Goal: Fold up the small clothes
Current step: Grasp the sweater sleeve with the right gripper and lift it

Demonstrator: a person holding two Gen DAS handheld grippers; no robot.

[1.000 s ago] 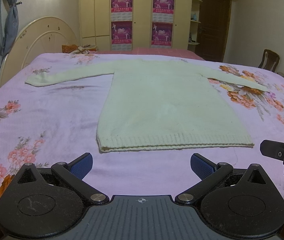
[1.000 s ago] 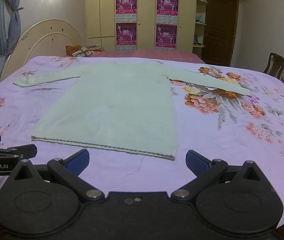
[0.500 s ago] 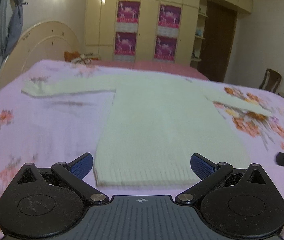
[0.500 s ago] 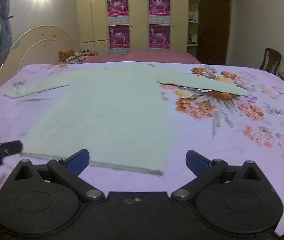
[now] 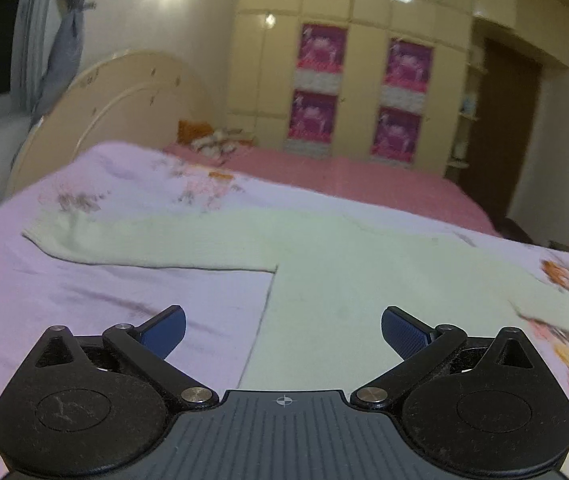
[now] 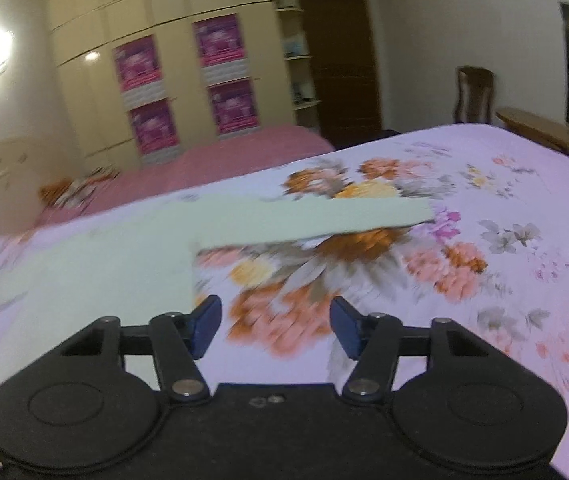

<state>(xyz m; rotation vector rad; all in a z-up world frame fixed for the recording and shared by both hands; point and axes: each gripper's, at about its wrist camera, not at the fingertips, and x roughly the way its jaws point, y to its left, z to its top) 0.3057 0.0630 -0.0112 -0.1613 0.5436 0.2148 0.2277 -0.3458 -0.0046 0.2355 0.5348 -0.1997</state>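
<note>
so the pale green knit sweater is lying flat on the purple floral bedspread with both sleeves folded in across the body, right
Not quite: the pale green knit sweater lies flat on the purple floral bedspread, but both sleeves are spread straight out, as the left and right wrist views show.

Both wrist views low over bed (image 5: 132, 304), sharing sweater (image 5: 364, 280)

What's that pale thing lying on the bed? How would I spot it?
Find the big bed with the lilac flowered bedspread. Spread flat across it lies a knitted sweater, both long sleeves stretched straight out sideways. It is plain pale green, the only unpatterned thing against all those orange and pink flowers.
</note>
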